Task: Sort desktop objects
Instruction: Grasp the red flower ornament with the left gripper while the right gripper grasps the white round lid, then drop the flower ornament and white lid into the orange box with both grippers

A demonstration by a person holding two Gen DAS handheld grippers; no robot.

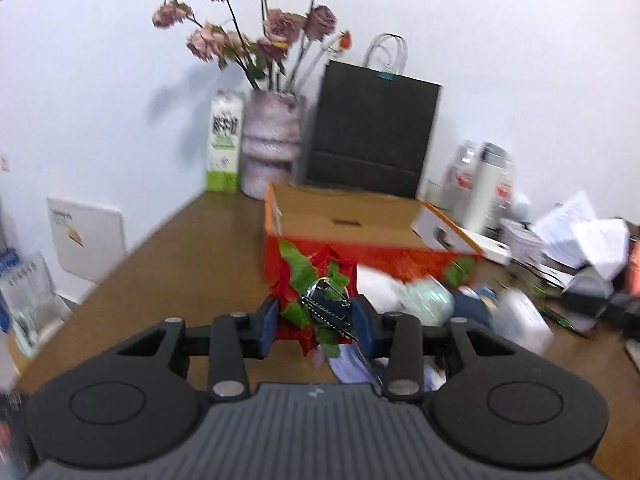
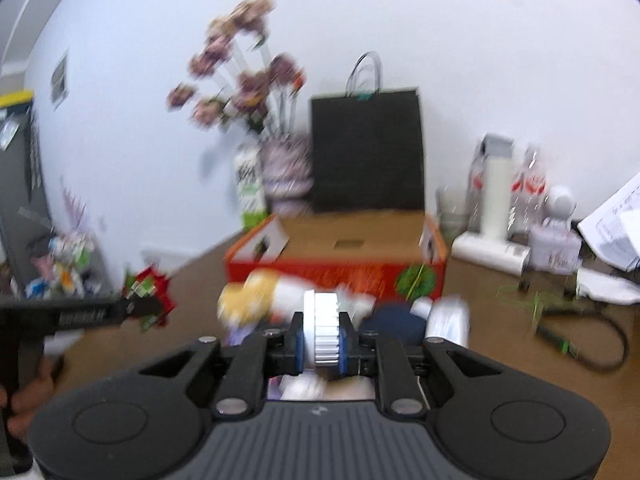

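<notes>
My left gripper (image 1: 315,314) is shut on a red and green flower ornament (image 1: 316,276) with a metal clip, held above the brown desk (image 1: 192,248) in front of an open orange cardboard box (image 1: 344,224). In the right wrist view that ornament (image 2: 150,294) and the left gripper (image 2: 138,306) show at the left. My right gripper (image 2: 320,334) is shut on a white ribbed roll (image 2: 322,330), held just before the same box (image 2: 340,272). Both views are blurred.
A yellow and white plush toy (image 2: 256,296), a dark blue object (image 2: 394,322) and a white bottle (image 2: 448,318) lie before the box. Behind stand a vase of dried roses (image 1: 272,140), a carton (image 1: 224,144) and a black bag (image 1: 372,128). Papers and cables clutter the right side (image 1: 580,240).
</notes>
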